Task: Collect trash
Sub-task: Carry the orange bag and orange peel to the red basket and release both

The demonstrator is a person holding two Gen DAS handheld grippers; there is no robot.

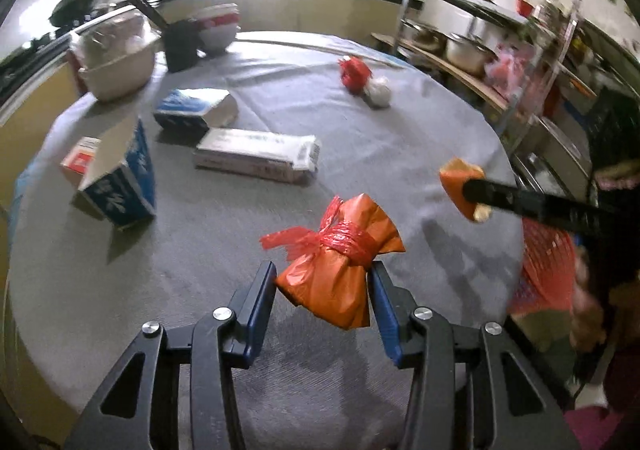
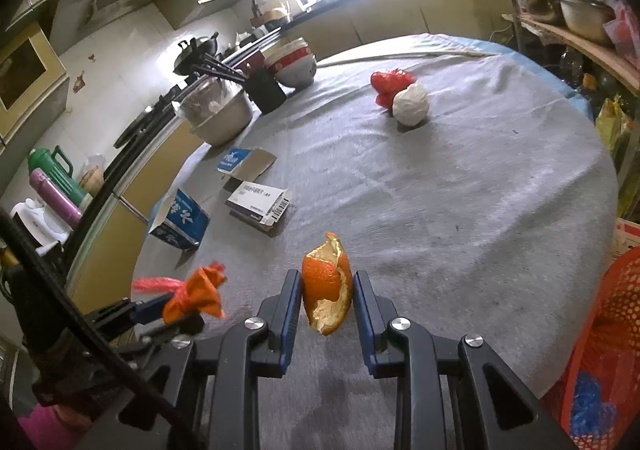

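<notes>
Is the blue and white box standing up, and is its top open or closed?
Open and upright. The blue and white cardboard box stands on the grey tablecloth with its top flap lifted, showing the plain inside.

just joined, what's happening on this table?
Trash pickup, both hands loaded. The left gripper is closed on a tied orange plastic bag; the right gripper is shut on a piece of orange peel. A red mesh basket sits at the table's edge. Cardboard boxes, a red bag and a white paper ball remain on the grey cloth.
</notes>
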